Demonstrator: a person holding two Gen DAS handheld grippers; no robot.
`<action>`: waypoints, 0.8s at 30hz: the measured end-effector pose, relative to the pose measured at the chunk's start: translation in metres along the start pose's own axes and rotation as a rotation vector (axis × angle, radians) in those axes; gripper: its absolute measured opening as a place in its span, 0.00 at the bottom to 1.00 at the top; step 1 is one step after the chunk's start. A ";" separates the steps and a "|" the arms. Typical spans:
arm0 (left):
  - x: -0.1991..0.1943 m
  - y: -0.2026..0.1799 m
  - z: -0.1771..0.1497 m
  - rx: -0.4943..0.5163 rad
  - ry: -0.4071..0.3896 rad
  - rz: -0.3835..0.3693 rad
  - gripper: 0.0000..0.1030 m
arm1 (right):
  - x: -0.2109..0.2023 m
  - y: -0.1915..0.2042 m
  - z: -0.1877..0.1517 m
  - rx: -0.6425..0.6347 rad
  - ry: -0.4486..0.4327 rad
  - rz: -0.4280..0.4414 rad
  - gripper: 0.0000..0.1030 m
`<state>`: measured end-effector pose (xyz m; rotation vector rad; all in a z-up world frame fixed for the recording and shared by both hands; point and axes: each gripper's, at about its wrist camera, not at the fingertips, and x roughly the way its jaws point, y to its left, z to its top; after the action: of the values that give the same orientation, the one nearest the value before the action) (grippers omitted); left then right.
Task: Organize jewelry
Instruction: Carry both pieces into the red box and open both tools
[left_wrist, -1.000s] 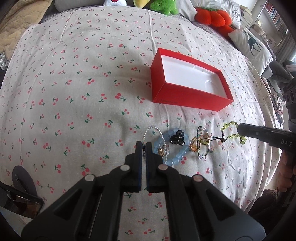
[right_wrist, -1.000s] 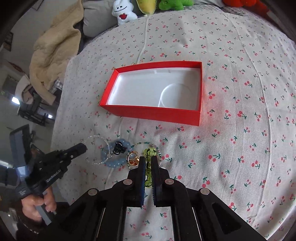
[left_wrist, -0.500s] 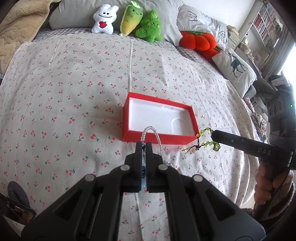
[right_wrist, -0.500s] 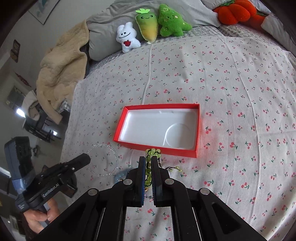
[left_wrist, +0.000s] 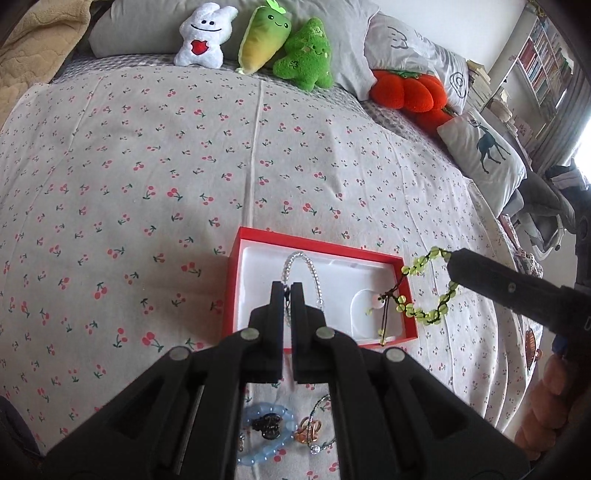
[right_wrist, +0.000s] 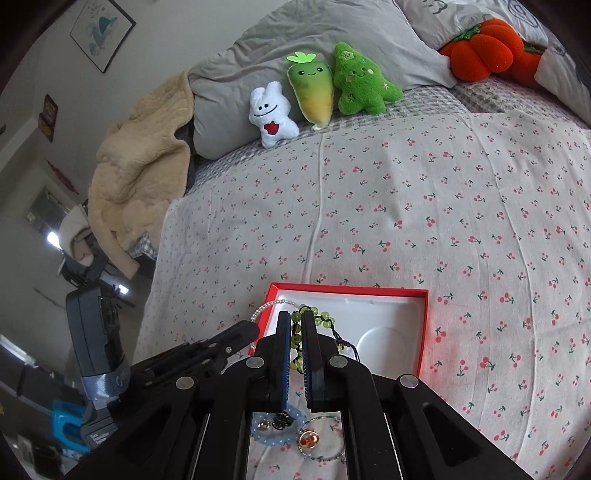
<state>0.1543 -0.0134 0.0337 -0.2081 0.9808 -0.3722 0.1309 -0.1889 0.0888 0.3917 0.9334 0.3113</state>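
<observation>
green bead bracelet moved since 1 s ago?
Yes. The right gripper has lifted the green bead bracelet off the bedspread; it now hangs at the red box, over its right edge.

A cherry-print bedsheet (left_wrist: 155, 173) covers the bed. At its far edge, three plush toys lean against a grey pillow (right_wrist: 258, 44): a white bunny plush (left_wrist: 203, 35) on the left, a yellow-green carrot plush (left_wrist: 264, 35) in the middle and a green tree plush (left_wrist: 306, 53) touching it on the right. Further right lies an orange pumpkin plush (left_wrist: 404, 90), with a deer-print cushion (left_wrist: 484, 147) nearer on the right. A beige quilted blanket (right_wrist: 140, 158) is heaped at the far left, and a framed picture (right_wrist: 101, 27) hangs on the wall above. A bookshelf (left_wrist: 543, 62) stands at the far right.
</observation>
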 end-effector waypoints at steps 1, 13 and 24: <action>0.004 0.001 0.000 -0.001 0.005 0.000 0.04 | 0.001 0.000 0.002 0.002 -0.006 0.018 0.06; 0.029 0.008 -0.004 0.011 0.059 0.059 0.04 | 0.050 -0.047 -0.011 0.017 0.109 -0.162 0.06; 0.011 -0.005 -0.006 0.075 0.060 0.085 0.35 | 0.029 -0.059 -0.011 0.017 0.105 -0.198 0.13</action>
<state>0.1537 -0.0223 0.0230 -0.0875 1.0293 -0.3378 0.1434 -0.2263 0.0353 0.2981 1.0692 0.1441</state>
